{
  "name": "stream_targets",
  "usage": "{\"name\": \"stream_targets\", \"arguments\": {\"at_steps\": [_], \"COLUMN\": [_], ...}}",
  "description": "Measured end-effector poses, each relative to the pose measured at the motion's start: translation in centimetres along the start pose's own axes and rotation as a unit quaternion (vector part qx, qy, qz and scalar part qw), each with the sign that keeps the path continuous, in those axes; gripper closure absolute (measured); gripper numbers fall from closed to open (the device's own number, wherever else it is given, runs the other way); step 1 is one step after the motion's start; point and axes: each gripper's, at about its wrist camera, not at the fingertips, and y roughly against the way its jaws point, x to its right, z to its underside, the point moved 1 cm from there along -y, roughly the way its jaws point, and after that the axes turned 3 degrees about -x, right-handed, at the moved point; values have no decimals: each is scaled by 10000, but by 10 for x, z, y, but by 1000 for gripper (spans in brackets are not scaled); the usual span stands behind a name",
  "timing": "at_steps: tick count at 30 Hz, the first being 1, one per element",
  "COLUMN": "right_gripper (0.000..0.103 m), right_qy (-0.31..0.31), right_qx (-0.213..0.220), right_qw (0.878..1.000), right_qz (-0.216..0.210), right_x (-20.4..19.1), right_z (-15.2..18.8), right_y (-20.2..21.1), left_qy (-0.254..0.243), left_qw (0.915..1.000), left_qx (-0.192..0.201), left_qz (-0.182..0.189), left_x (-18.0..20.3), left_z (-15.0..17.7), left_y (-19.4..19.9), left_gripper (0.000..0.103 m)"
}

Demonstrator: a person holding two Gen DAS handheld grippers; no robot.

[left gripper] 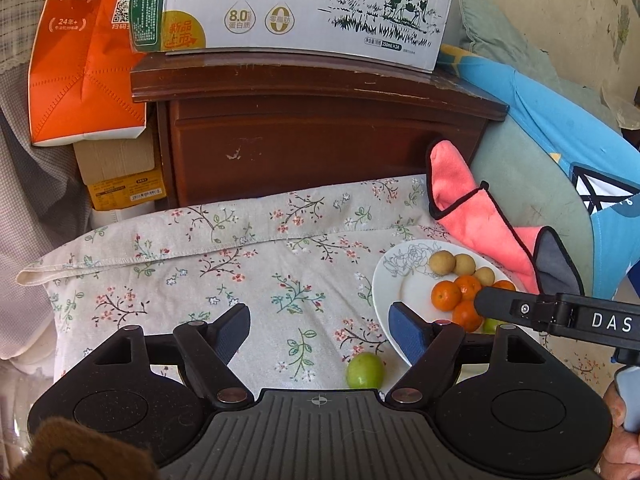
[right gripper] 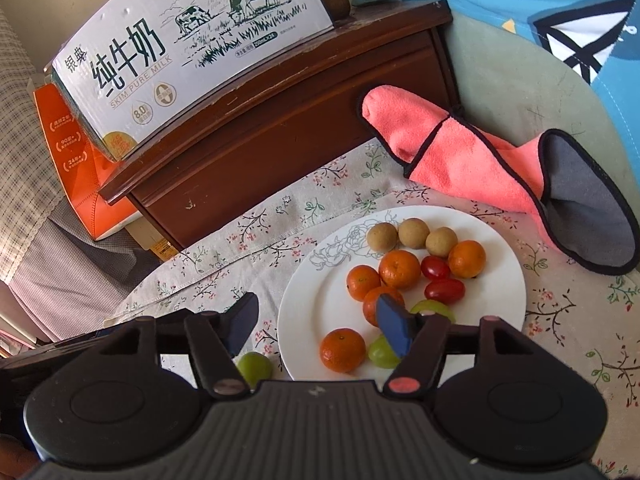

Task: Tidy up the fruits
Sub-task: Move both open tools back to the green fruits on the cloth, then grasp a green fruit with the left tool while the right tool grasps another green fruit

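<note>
A white plate (right gripper: 304, 300) on the floral cloth holds several small oranges (right gripper: 400, 269), three brown longans (right gripper: 414, 222), two cherry tomatoes (right gripper: 444, 291) and green grapes (right gripper: 382, 352). One green fruit (left gripper: 365, 370) lies on the cloth just left of the plate, also in the right wrist view (right gripper: 254, 368). My left gripper (left gripper: 320, 320) stands open above the cloth with nothing between its pads, the green fruit low between its arms. My right gripper (right gripper: 318, 312) is open over the plate's near left edge, holding nothing. One finger (left gripper: 496, 304) of it reaches over the oranges.
A dark wooden nightstand (left gripper: 320, 140) with a milk carton (left gripper: 304, 8) on top stands behind the cloth. An orange bag (left gripper: 84, 72) leans at its left. A pink and grey cloth (right gripper: 480, 160) lies beyond the plate, against a green and blue cushion (right gripper: 520, 72).
</note>
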Motion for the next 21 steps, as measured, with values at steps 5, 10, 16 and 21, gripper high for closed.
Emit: {"name": "stream_targets", "arguments": {"at_steps": [5, 10, 16, 21], "right_gripper": [36, 36, 36, 36], "right_qy": [262, 552, 820, 1045], "right_qx": [-23, -96, -214, -331], "right_qw": [9996, 9983, 9959, 9932], "right_qz": [-61, -148, -316, -381], "right_x": [-10, -21, -33, -40], "right_z": [4, 9, 15, 21], "right_y": [-2, -5, -11, -17], "left_qy": [-302, -278, -490, -591], "left_qw": [9995, 9991, 9975, 9968], "left_qx": [-111, -321, -503, -532], "left_qz": [-45, -14, -94, -89], "left_x": [0, -3, 1, 6], "left_z": [15, 33, 53, 59], "left_y": [5, 3, -4, -12], "left_gripper": [25, 25, 25, 25]}}
